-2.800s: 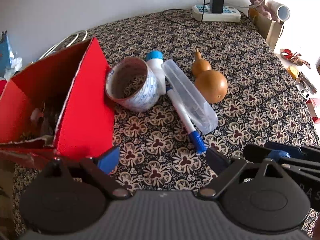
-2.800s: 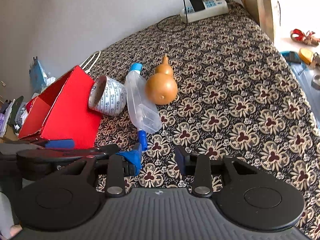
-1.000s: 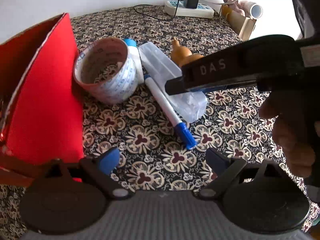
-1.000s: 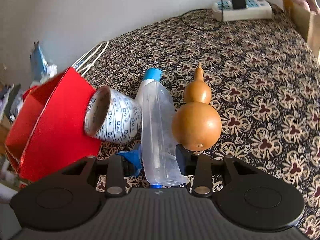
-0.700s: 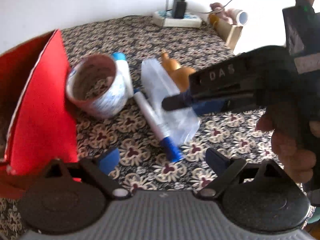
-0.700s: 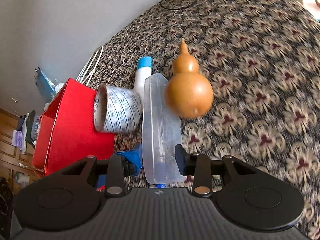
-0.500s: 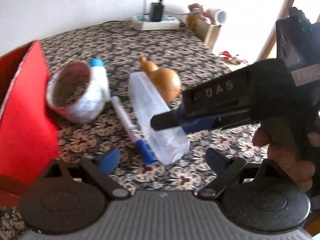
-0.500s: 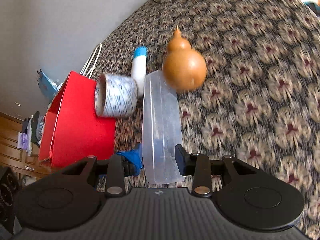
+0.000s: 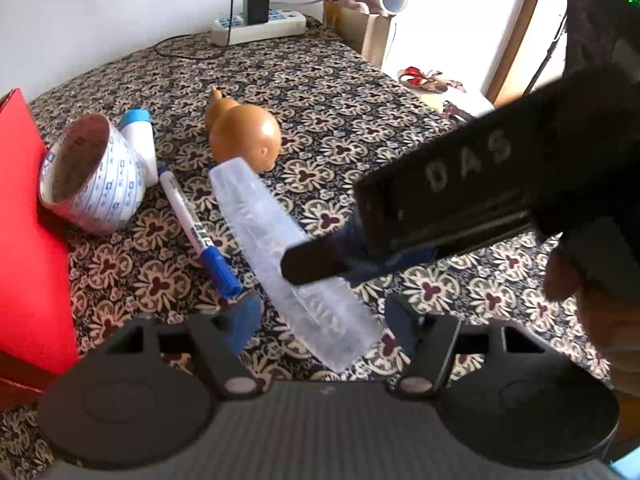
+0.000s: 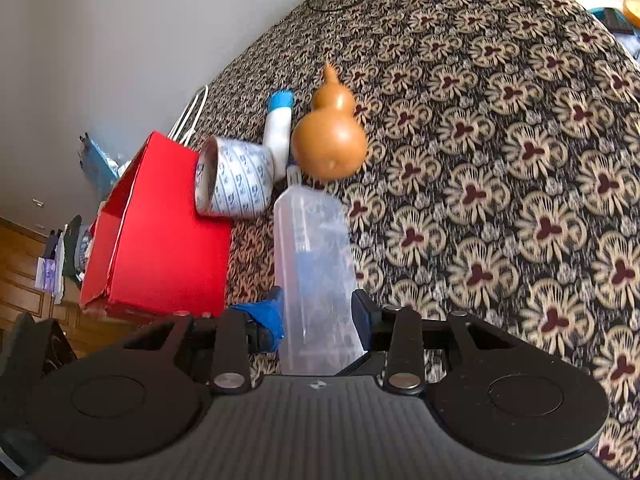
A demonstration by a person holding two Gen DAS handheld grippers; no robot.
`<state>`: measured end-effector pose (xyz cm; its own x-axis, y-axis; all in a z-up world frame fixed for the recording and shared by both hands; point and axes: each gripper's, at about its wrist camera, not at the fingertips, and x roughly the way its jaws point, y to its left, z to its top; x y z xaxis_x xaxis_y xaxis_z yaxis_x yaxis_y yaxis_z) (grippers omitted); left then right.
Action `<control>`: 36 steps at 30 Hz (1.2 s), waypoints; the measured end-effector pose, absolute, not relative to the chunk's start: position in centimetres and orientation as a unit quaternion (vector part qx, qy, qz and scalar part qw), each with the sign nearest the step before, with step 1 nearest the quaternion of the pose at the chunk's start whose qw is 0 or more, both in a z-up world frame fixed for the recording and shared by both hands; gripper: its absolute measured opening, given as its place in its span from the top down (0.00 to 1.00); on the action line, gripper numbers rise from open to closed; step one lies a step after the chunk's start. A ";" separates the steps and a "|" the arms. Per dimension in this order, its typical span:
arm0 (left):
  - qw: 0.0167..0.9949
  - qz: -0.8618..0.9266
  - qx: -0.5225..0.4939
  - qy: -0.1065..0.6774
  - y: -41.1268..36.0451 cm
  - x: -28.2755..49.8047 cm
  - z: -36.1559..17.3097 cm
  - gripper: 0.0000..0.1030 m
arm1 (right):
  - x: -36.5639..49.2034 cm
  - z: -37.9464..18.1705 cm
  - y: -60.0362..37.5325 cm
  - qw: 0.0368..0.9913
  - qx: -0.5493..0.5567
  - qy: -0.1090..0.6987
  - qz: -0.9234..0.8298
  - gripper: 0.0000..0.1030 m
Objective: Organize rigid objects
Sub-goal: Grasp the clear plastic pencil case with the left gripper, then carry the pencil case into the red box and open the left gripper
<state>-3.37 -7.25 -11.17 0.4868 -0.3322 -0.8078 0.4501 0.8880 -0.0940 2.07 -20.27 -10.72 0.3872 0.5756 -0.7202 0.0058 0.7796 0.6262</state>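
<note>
My right gripper (image 10: 318, 314) is shut on a clear plastic case (image 10: 314, 256) and holds it above the patterned cloth; the case (image 9: 288, 248) and the right gripper (image 9: 320, 264) also show in the left wrist view. My left gripper (image 9: 320, 320) is open and empty, just below the case's near end. On the cloth lie a brown gourd (image 9: 244, 136) (image 10: 328, 140), a blue-capped marker (image 9: 196, 232), a roll of printed tape (image 9: 88, 176) (image 10: 232, 184) and a white bottle with a blue cap (image 9: 140, 140) (image 10: 278, 128). A red box (image 10: 160, 240) (image 9: 28, 240) stands at the left.
A power strip (image 9: 260, 26) with a charger sits at the table's far edge by the wall. A cardboard box (image 9: 360, 28) stands at the far right corner. The floor with clutter (image 10: 60, 256) lies left of the red box.
My right gripper has closed on the clear case and lifted it off the cloth toward the near side. The left gripper has swung right, under the case. The marker now lies uncovered.
</note>
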 end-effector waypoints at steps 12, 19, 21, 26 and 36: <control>0.864 -0.163 0.094 0.466 -7.7 -1.8 -12.2 0.64 | 2.8 -12.3 -19.9 0.757 0.319 0.536 0.194 0.81; 0.875 -0.164 0.096 0.445 -8.0 -3.4 -10.0 0.68 | 0.0 -8.3 -20.8 0.778 0.316 0.499 0.215 0.81; 0.882 -0.165 0.098 0.431 -8.0 -4.3 -8.7 0.69 | -0.1 -7.0 -20.6 0.787 0.312 0.483 0.224 0.81; 0.906 -0.150 0.098 0.384 -7.4 -5.0 -5.0 0.69 | 0.1 -3.0 -18.1 0.811 0.295 0.435 0.259 0.81; 0.946 -0.082 0.098 0.297 0.2 -4.7 1.4 0.69 | 3.7 0.9 -7.6 0.826 0.252 0.370 0.343 0.81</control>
